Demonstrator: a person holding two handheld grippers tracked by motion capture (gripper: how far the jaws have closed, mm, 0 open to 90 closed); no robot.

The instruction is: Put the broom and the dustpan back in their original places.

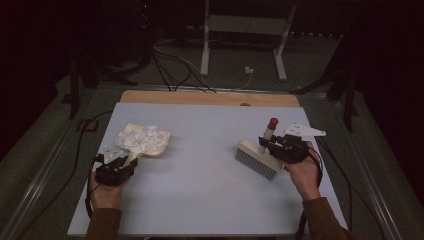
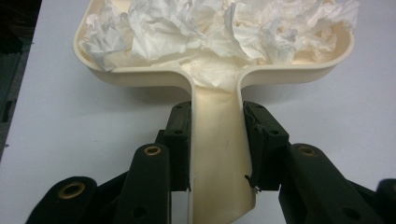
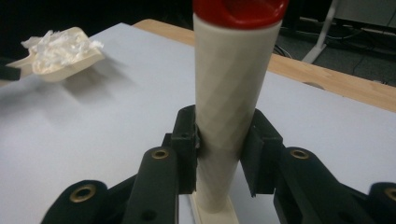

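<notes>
**Dustpan loaded, brush held ready**

The left claw (image 2: 217,140) is clamped on the dustpan handle (image 2: 219,154), one jaw pressing each side of the flat cream stem. Gripping the handle leaves the pan itself free and lets the hand steer it, probably so the load does not spill. From the claw the handle runs straight ahead into the dustpan (image 2: 140,77), whose tray is heaped with crumpled white tissue (image 2: 219,32). In the high view the dustpan (image 1: 160,147) lies on the left part of the table (image 1: 200,200), its long axis running from the left claw (image 1: 119,169) away towards the far edge, open mouth pointing away from the person.

The right claw (image 3: 219,149) is clenched round the brush handle (image 3: 233,93), a pale ribbed shaft topped by a red cap (image 3: 238,9). The grip sits low on the shaft, just above the brush head, which should give firm control for sweeping. In the high view the brush (image 1: 257,157) is well to the right of the dustpan, held by the right claw (image 1: 280,147); its handle stands near upright, tilted slightly away, while the bristle block stretches crosswise beneath it, bristles facing the person. Whether the bristles touch the table I cannot tell.
</notes>
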